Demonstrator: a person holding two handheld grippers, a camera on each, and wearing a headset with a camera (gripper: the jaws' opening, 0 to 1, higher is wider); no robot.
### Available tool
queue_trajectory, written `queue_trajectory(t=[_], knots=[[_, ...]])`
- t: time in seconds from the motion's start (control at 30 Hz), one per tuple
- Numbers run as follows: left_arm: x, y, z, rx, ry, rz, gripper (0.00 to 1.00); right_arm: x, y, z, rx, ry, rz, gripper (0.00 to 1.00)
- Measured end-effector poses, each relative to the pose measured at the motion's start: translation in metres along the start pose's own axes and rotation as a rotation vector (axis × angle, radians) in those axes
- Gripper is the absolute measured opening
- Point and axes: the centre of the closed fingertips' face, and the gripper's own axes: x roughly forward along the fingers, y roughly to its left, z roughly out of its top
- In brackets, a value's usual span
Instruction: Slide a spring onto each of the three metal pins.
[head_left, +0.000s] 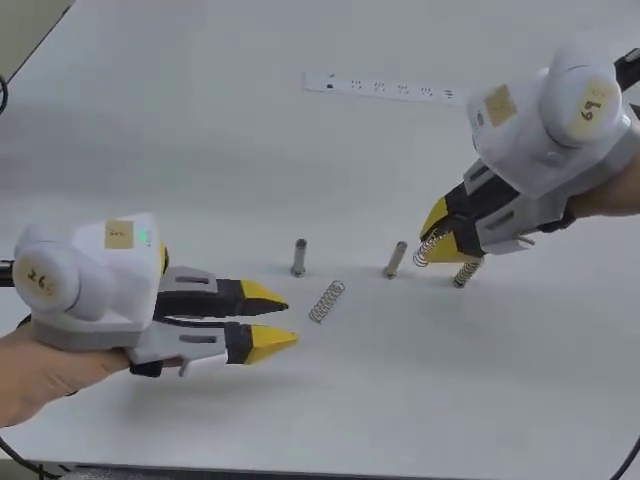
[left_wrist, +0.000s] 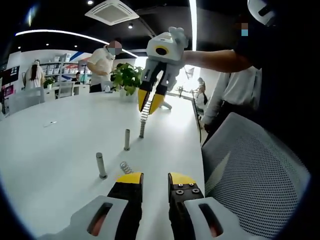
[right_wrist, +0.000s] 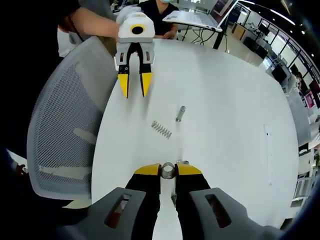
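Note:
Two bare metal pins stand upright on the white table (head_left: 150, 150), one (head_left: 299, 257) left of the other (head_left: 396, 259). A third pin (head_left: 466, 272) stands close under my right gripper (head_left: 437, 243); it looks ribbed and I cannot tell whether a spring sits on it. That gripper is shut on a spring (right_wrist: 168, 171), which sticks out past the jaws (head_left: 428, 248) above the table. A loose spring (head_left: 327, 301) lies between the two bare pins, nearer me. My left gripper (head_left: 272, 320) hovers open just left of the loose spring (left_wrist: 125, 167), holding nothing.
A white power strip (head_left: 385, 87) lies at the far side of the table. A grey mesh chair (right_wrist: 65, 135) stands at the table's near edge. People stand and sit in the room behind (left_wrist: 102, 67).

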Motion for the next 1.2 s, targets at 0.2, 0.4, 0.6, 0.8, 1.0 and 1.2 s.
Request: queue_trajectory(t=[0.2,0.4,0.6,0.8,1.0,1.2], knots=[[0.0,-0.003,0.001,0.011,-0.008,-0.007,0.12,0.0,-0.009,-0.001,0.001,0.0,0.004,0.08],[0.001,-0.004,0.002,0.025,-0.013,-0.01,0.13,0.002,-0.014,-0.004,0.009,0.008,0.005,0.08],[0.001,0.001,0.001,0.028,-0.016,0.006,0.17,0.006,-0.022,-0.007,0.02,0.01,0.002,0.08],[-0.007,0.01,0.0,0.029,-0.025,0.04,0.27,0.007,-0.026,-0.007,0.025,0.009,0.003,0.08],[-0.012,0.014,0.003,0.03,-0.04,0.066,0.36,0.013,-0.031,-0.008,0.031,0.013,0.003,0.08],[-0.016,0.02,0.004,0.023,-0.055,0.099,0.46,0.017,-0.036,-0.01,0.038,0.017,0.011,0.08]])
